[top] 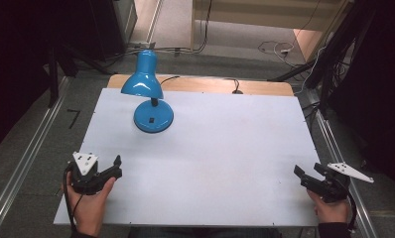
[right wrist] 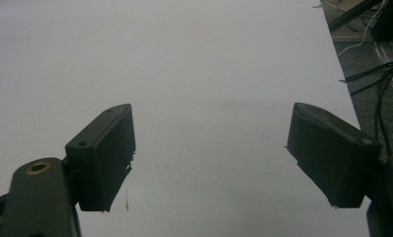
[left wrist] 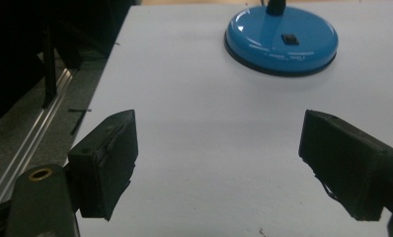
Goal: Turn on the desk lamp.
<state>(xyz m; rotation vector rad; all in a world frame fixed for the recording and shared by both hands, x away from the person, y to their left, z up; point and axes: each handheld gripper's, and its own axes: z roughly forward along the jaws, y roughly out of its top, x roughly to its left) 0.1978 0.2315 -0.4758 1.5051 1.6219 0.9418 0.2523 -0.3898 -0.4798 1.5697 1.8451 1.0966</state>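
a blue desk lamp [top: 150, 94] stands on the far left part of the white bench [top: 210, 158], its round base [left wrist: 281, 39] flat on the surface. the left tool [top: 112, 171] sits at the near left edge, jaws wide, holding nothing. the right tool [top: 304, 177] sits at the near right edge, jaws wide and holding nothing, well apart from the lamp.

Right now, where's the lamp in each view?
High view: lamp upper left, on the table's far-left part.
Left gripper view: its base at top, right of centre, ahead of the open jaws.
Right gripper view: a blue sliver at the top-left corner.
Shared landmark: white table.
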